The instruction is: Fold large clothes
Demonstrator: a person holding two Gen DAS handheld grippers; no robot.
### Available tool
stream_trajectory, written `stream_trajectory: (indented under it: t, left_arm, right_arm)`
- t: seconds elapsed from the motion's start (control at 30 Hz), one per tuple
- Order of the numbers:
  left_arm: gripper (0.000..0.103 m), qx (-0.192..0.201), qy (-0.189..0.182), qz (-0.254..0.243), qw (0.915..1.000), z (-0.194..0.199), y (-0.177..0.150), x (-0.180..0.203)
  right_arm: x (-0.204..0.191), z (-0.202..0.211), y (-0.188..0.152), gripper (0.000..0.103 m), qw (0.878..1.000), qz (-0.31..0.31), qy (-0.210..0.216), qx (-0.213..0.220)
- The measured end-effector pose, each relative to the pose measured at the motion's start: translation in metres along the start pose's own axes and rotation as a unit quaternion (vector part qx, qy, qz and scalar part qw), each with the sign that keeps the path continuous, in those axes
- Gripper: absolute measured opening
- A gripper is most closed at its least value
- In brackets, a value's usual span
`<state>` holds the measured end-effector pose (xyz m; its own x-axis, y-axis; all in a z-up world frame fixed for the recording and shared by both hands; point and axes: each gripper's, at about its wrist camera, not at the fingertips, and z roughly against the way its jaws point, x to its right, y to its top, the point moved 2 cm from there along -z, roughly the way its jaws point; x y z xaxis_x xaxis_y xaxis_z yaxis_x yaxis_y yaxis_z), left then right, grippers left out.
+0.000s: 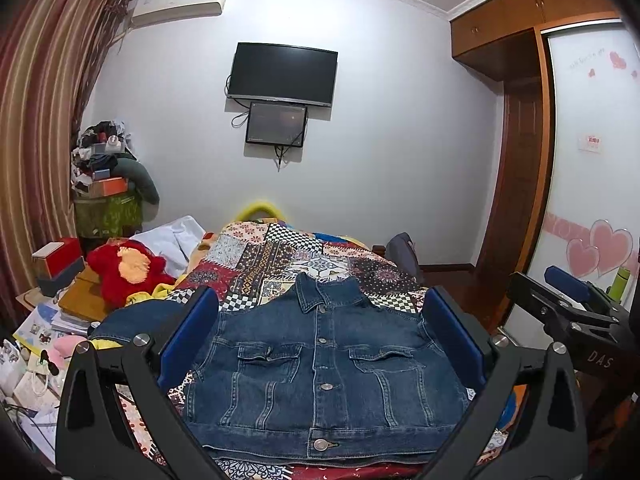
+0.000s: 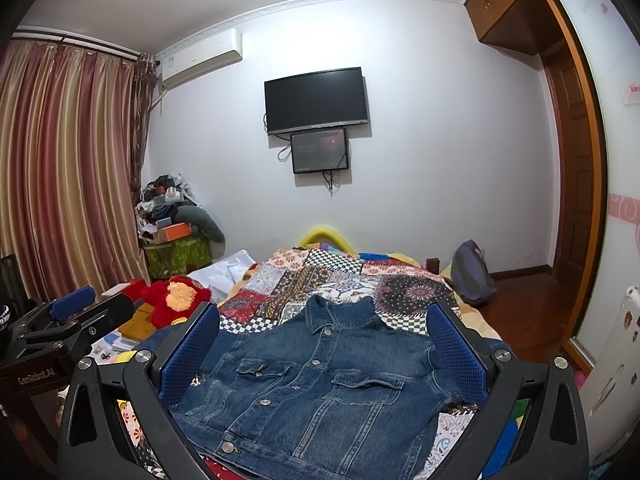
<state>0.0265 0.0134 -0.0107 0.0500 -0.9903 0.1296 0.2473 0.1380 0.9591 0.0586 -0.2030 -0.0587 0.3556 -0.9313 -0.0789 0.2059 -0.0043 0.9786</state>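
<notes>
The jacket (image 1: 324, 364) lies face up, buttoned, on the near end of the quilt (image 1: 280, 256), collar toward the far wall. Both claws hang above it, spread wide and holding nothing: the left gripper (image 1: 320, 340) and the right gripper (image 2: 322, 356). Folding looks not yet begun; next, I'd guess, each must drop to a side edge and pinch. Only the left view shows a sleeve (image 1: 132, 320) stretched leftward; the right view shows a backpack (image 2: 474, 274) clearly.
</notes>
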Motion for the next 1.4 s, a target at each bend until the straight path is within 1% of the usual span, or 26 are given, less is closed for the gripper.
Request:
stream_trajectory:
  t: [0.23,0.47,0.6,0.73,0.93,1.0,1.07,1.13,1.23,1.3,1.4]
  left_arm:
    - [0.103,-0.004,0.007,0.003,1.0000,-0.009,0.001,-0.007]
    - [0.103,-0.015,0.022,0.012,0.9996,-0.037,-0.002,-0.027]
    - [0.103,-0.031,0.029,0.026,0.9988,-0.062,-0.004,-0.046]
    - [0.103,-0.053,0.044,0.033,0.9971,-0.093,-0.008,-0.065]
    - [0.103,-0.079,0.086,0.046,0.9921,-0.136,-0.019,-0.109]
    - [0.103,-0.086,0.104,0.048,0.9897,-0.149,-0.025,-0.126]
    - [0.103,-0.089,0.134,0.053,0.9856,-0.163,-0.030,-0.150]
    - [0.103,-0.096,0.157,0.066,0.9807,-0.176,-0.037,-0.174]
    - [0.103,-0.118,0.171,0.101,0.9730,-0.192,-0.048,-0.215]
    - [0.103,-0.137,0.175,0.129,0.9664,-0.202,-0.057,-0.243]
    - [0.103,-0.173,0.189,0.146,0.9557,-0.217,-0.073,-0.279]
  right_arm:
    - [0.002,-0.012,-0.001,0.103,1.000,-0.002,0.000,-0.012]
    - [-0.002,-0.043,-0.006,0.103,0.999,0.002,-0.001,-0.040]
    - [-0.005,-0.070,-0.011,0.103,0.998,0.007,0.000,-0.063]
    - [-0.010,-0.105,-0.015,0.103,0.996,0.014,0.000,-0.087]
    - [-0.017,-0.167,-0.028,0.103,0.991,0.012,0.010,-0.137]
    - [-0.020,-0.188,-0.033,0.103,0.988,0.014,0.021,-0.150]
    - [-0.024,-0.209,-0.038,0.103,0.985,0.022,0.036,-0.167]
    - [-0.028,-0.234,-0.045,0.103,0.981,0.032,0.041,-0.186]
    - [-0.031,-0.267,-0.052,0.103,0.976,0.045,0.047,-0.207]
    - [-0.033,-0.287,-0.057,0.103,0.972,0.045,0.057,-0.225]
    - [-0.034,-0.317,-0.066,0.103,0.963,0.041,0.072,-0.255]
